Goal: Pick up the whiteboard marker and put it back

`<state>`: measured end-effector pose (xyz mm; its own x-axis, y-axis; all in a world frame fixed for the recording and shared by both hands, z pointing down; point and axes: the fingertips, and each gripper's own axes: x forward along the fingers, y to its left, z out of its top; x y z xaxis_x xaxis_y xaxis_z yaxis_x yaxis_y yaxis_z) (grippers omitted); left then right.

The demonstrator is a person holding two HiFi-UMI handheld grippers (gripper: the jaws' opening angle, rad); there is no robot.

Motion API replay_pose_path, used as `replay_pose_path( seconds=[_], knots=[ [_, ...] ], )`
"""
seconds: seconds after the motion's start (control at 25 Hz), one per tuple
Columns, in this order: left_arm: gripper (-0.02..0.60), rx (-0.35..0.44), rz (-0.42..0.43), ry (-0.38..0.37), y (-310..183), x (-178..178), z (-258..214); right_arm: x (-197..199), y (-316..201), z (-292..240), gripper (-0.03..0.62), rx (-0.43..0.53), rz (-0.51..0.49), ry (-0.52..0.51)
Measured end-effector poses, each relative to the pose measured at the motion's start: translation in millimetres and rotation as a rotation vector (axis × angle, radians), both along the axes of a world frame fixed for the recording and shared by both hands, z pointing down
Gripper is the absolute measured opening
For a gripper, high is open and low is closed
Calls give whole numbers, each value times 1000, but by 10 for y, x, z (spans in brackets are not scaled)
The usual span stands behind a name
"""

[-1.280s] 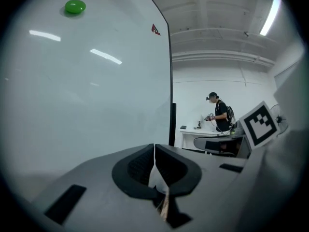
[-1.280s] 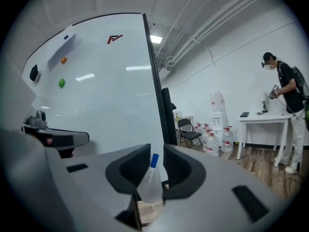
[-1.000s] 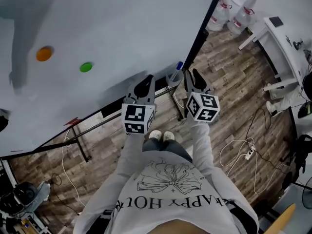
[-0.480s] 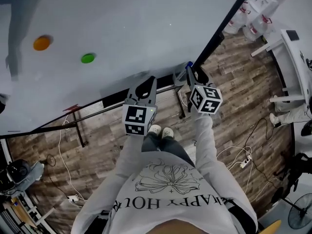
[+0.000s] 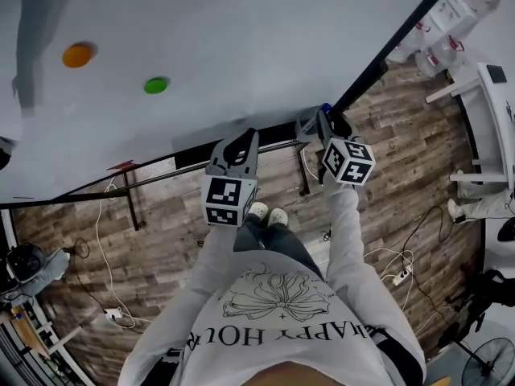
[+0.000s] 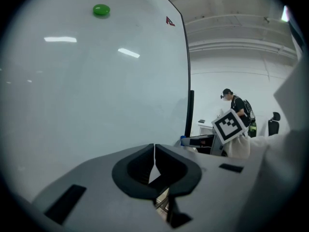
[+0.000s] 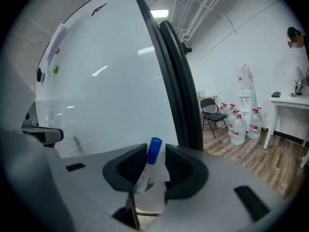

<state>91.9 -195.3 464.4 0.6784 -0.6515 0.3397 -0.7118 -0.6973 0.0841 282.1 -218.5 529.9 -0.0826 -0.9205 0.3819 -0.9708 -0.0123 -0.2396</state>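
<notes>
One whiteboard: fills the upper scene, and its dark frame edge runs down to the lower corner.
Right gripper: jaws are spread wide, having just opened and eased back slightly; the whiteboard marker stands between them, unpinched.
Left gripper: jaws are pressed together with nothing between.
Whiteboard marker: blue cap up, tilted toward one jaw, with its foot apparently in a pale holder.
Risk: a sideways withdrawal could snag the leaning marker and tip it out.
</notes>
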Motion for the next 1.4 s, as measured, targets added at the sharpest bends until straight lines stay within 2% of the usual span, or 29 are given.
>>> replay_pose_path(
  seconds=[0.4, 0.68, 1.4],
  knots=[
    [9, -19, -70, -11, 1, -279, 87, -60, -95, 38, 87, -3, -27, -9],
    [9, -6, -105, -4, 3, -409, 25, -151, -70, -47, 66, 28, -41, -74],
    [9, 49, -68, 73, 94, -395, -334, -162, 201, -721, 60, 163, 7, -10]
  ],
)
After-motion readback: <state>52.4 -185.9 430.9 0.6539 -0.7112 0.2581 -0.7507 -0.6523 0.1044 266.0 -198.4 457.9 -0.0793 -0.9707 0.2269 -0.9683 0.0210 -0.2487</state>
